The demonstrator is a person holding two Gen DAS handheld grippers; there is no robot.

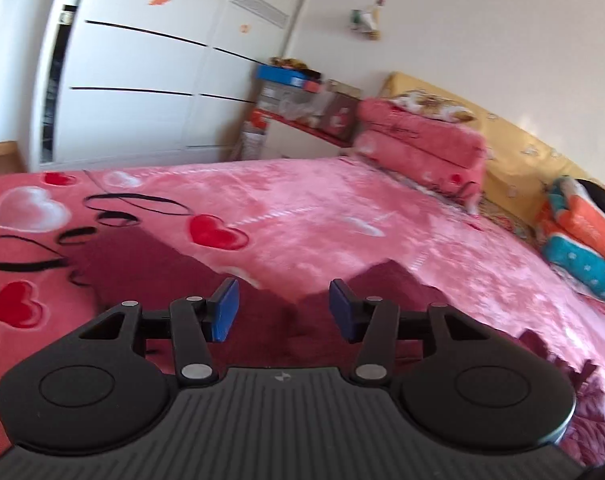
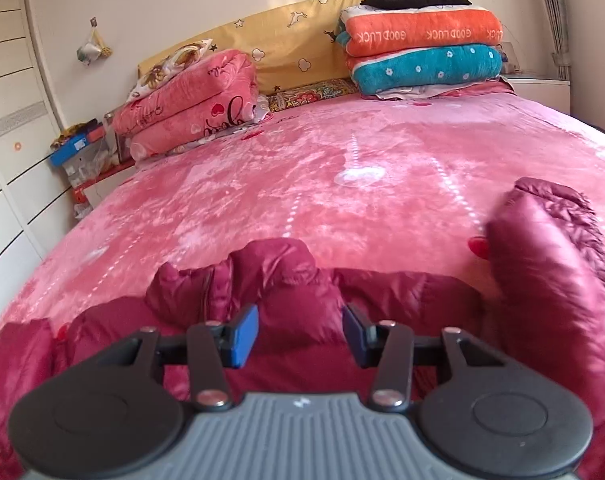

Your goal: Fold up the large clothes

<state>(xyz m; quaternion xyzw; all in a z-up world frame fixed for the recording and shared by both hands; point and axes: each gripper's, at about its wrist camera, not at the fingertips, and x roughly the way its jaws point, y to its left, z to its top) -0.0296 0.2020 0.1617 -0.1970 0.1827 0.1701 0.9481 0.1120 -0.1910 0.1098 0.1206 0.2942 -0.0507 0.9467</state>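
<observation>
A dark red quilted puffer jacket (image 2: pixel 278 280) lies spread on the pink bed, its collar bunched just ahead of my right gripper (image 2: pixel 300 334). One shiny sleeve (image 2: pixel 542 264) lies raised and folded at the right. The right gripper hovers over the jacket's body, open, with nothing between its blue pads. In the left wrist view the jacket's quilted edge (image 1: pixel 594 408) shows at the lower right. My left gripper (image 1: pixel 284 308) stands open above dark red fabric, its pads apart and gripping nothing.
A pink heart-patterned blanket (image 1: pixel 342 208) covers the bed. Folded pink quilts (image 2: pixel 190 104) and a stack of orange and teal towels (image 2: pixel 422 52) sit by the yellow headboard. White wardrobe doors (image 1: pixel 142 80) and cluttered boxes (image 1: pixel 298 96) stand left of the bed.
</observation>
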